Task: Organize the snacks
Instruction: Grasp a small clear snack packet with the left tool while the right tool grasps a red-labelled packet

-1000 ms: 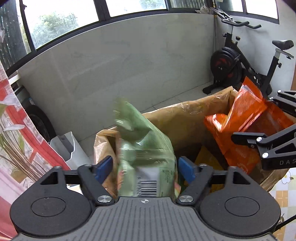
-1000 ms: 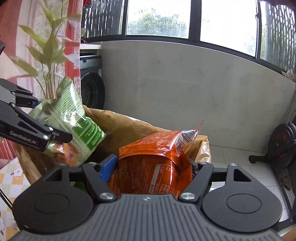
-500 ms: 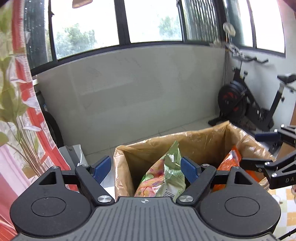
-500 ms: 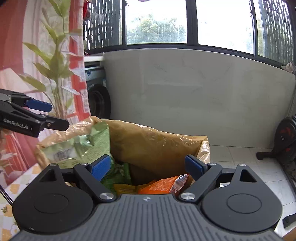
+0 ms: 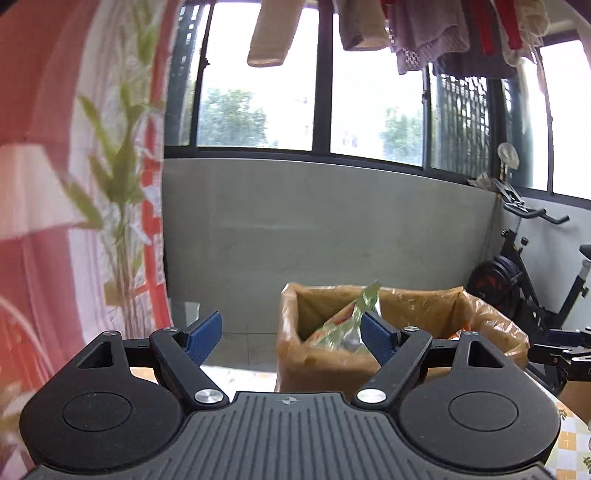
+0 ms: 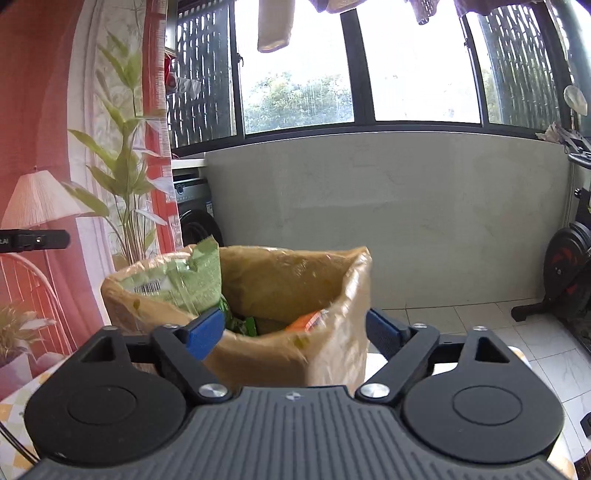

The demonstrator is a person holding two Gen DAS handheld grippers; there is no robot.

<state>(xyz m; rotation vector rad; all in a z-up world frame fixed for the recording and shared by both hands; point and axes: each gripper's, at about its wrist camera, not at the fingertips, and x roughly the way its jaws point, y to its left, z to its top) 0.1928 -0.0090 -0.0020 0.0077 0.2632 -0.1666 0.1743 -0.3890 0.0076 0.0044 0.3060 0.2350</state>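
Observation:
A cardboard box lined with a brown plastic bag stands on the table ahead of both grippers. A green snack bag leans upright in it at the left. The corner of an orange snack bag lies lower inside. My left gripper is open and empty, drawn back from the box and off to its left. My right gripper is also empty; its jaws are closing, short of the box's near wall. Each gripper shows at the edge of the other's view: the right gripper, the left gripper.
An exercise bike stands on the tiled floor at the right. A washing machine and a plant-printed curtain are at the left. Laundry hangs above. The table carries a chequered cloth.
Both grippers let go of their bags, the green one from the left and the orange one from the right. The bags dropped into the box and both grippers drew back, the left swinging leftward.

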